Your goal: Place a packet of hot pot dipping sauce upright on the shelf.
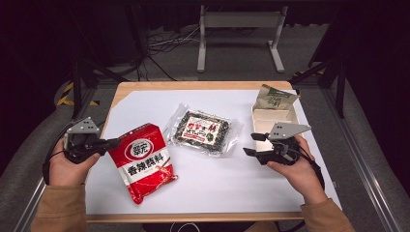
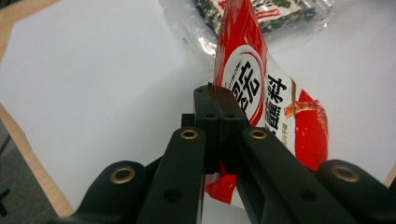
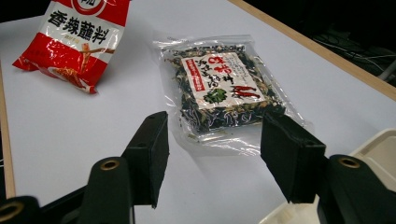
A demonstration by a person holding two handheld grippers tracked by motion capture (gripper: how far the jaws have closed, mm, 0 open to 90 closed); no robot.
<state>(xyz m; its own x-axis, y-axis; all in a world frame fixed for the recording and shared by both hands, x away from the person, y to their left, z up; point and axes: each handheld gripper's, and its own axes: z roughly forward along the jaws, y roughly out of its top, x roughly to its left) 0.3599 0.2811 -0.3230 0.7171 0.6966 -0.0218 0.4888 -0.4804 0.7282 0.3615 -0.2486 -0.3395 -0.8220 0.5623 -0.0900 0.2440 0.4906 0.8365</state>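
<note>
The left gripper (image 1: 115, 142) is seen at the left edge of the table in the high view, its jaws clamped together on the edge of a red seasoning packet (image 1: 144, 162) printed with black Chinese characters on a white band. In the left gripper view the same packet (image 2: 261, 93) is pinched between the closed jaws and stands on edge above the white sheet (image 2: 93, 79). In the high view the packet's lower end lies close to the white sheet (image 1: 217, 179) that covers the wooden table (image 1: 193, 86). Just right of the red packet, a clear bag of dark dried seaweed mix (image 1: 204, 129) with a white and red label is laid flat near the middle of the sheet. Further right, the right gripper (image 1: 251, 144) is held level with its jaws spread apart and nothing between them. In the right gripper view the seaweed bag (image 3: 219, 91) is seen beyond the gaping jaws, untouched. Behind that gripper a shallow cream tray (image 1: 270, 116) is placed at the right edge, with a green and beige packet (image 1: 275, 98) at its far end.
</note>
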